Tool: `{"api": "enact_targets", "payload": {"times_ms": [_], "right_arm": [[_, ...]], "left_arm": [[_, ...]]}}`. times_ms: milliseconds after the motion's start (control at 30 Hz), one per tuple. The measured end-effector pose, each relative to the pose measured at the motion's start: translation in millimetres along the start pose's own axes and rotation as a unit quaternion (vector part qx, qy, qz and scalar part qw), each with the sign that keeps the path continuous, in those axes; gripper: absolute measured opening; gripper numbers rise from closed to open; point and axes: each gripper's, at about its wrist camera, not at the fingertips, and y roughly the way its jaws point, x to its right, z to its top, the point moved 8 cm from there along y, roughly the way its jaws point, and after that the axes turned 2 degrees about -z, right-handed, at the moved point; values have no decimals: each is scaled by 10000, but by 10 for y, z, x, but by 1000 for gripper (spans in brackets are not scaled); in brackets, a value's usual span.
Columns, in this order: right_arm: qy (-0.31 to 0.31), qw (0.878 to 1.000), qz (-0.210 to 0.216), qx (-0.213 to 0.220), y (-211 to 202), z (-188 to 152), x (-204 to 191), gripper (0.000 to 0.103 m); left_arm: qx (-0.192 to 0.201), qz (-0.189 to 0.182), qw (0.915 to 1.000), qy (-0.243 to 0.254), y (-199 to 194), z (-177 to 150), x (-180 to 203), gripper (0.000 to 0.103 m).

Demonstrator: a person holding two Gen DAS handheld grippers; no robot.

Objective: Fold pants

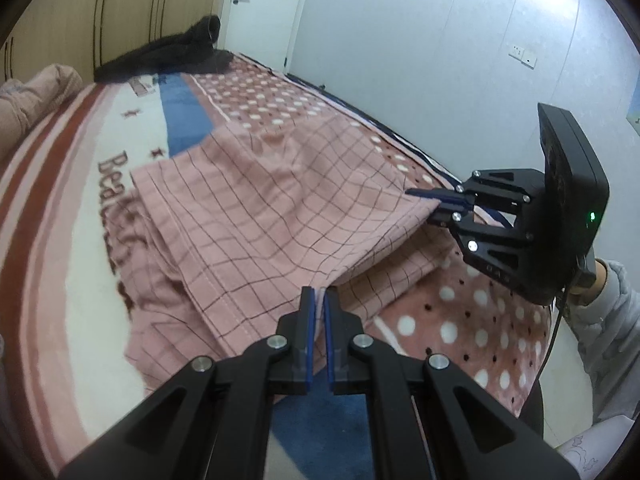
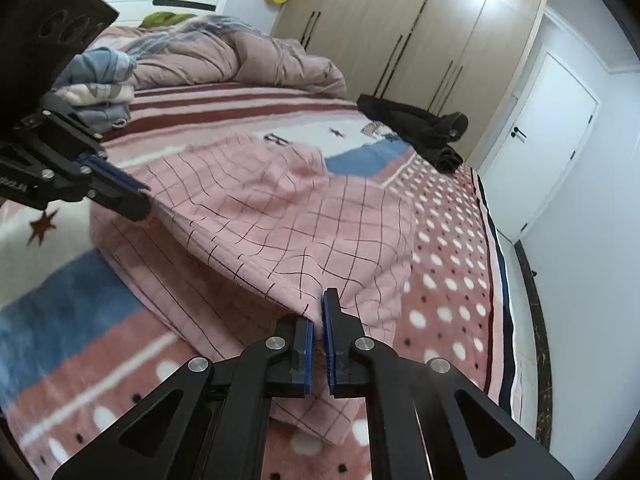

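On the patterned blanket (image 1: 460, 312) lie the pink checked pants (image 1: 256, 216), partly folded. The left gripper (image 1: 319, 300) and right gripper (image 2: 318, 312) each pinch a lifted edge, apparently between nearly closed jaws.

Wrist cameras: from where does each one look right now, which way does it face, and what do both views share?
Left wrist: sits behind the left tongs, facing across the bed toward the door; shows the right tongs and a sleeved forearm.
Right wrist: sits behind the right tongs, facing the wardrobe and quilt; shows the left tongs.
Shared: pink checked pants pinched by both tongs, black garment, patterned blanket.
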Motion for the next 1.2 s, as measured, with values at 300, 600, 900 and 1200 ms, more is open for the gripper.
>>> {"api": "enact_targets", "payload": {"times_ms": [300,600,900,1200], "right_arm": [[105,9991,330,-255,74,-238,-53,1],[509,9952,820,143,-374,50,68,34],[1113,9908,736,-218,207,166,217,34],[1396,9875,683,-249,292,-13,300,35]], "left_arm": [[-457,98,9989,-8,196,-239,-74,4],[194,344,9991,-136,-290,69,-225,35],[-84,913,9914,-935,171,117,-789,37],[-227,666,9906,-1174,187,-46,-861,41]]}}
